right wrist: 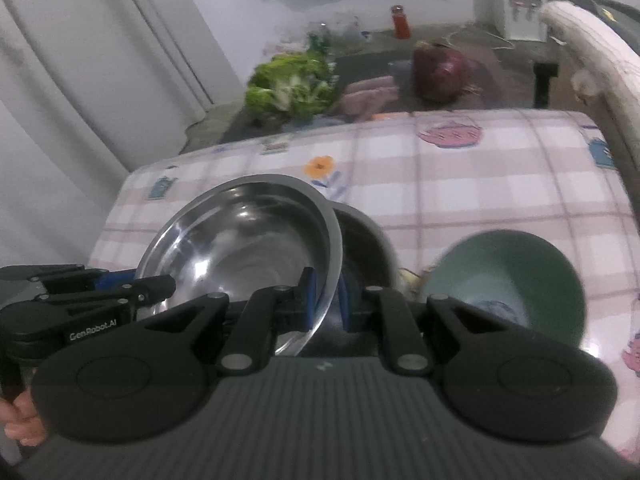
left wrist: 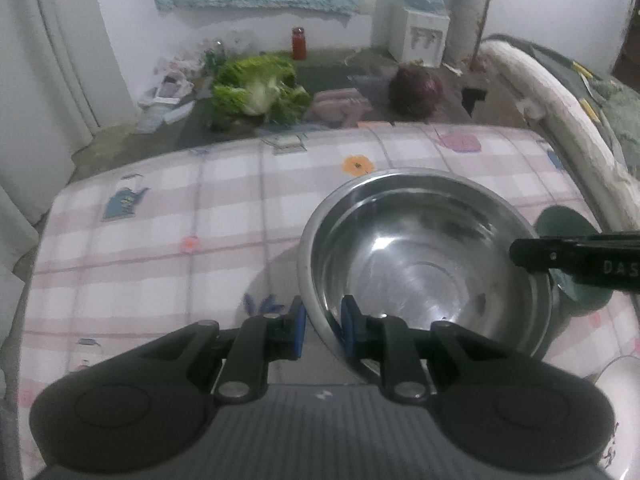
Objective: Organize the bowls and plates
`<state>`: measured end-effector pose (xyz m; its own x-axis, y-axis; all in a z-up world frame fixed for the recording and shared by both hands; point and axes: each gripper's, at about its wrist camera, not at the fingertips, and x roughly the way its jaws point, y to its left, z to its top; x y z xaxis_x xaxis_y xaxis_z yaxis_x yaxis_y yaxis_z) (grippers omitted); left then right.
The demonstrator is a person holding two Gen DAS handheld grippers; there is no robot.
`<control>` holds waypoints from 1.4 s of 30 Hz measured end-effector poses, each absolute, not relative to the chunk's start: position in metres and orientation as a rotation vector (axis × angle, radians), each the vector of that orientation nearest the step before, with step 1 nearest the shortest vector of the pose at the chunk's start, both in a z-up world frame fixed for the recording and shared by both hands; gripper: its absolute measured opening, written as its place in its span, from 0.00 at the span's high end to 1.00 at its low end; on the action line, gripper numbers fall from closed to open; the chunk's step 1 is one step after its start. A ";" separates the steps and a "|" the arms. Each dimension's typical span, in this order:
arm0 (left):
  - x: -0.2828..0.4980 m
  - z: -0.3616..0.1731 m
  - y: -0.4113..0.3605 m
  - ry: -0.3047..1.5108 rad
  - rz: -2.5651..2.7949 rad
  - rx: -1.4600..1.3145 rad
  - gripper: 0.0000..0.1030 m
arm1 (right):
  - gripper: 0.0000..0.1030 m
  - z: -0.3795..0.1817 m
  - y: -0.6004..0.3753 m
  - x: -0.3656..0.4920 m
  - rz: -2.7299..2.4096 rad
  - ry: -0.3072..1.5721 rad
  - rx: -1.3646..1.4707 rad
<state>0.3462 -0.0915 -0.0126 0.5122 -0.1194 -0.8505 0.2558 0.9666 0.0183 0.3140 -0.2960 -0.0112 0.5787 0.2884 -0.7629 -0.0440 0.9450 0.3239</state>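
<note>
Both grippers pinch 1 steel bowl by opposite sides of its rim.

The left gripper [left wrist: 323,326] has its jaws narrowed onto the near rim of the steel bowl [left wrist: 420,256]; the right gripper [right wrist: 326,298] clamps the far side likewise. The bowl tilts above a second steel bowl [right wrist: 368,248], just beside the green bowl [right wrist: 508,276] on the checked tablecloth [left wrist: 160,240].

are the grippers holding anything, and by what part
Both grip the steel bowl by its rim: the left gripper on the near edge, the right gripper on the opposite side, each with one finger inside and one outside.
</note>
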 end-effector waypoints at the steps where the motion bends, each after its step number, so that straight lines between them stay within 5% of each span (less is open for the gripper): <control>1: 0.347 -0.015 -0.095 1.015 -0.229 0.152 0.80 | 0.88 -0.014 -0.298 0.314 0.190 0.941 0.277; 15: 0.348 -0.037 -0.112 1.042 -0.226 0.233 0.77 | 0.86 -0.032 -0.304 0.321 0.158 0.950 0.208; 21: 0.346 -0.029 -0.107 1.011 -0.235 0.223 0.66 | 0.81 -0.026 -0.304 0.325 0.151 0.931 0.194; 42: 0.355 -0.044 -0.076 1.049 -0.165 0.203 0.69 | 0.78 -0.040 -0.278 0.342 0.219 0.979 0.235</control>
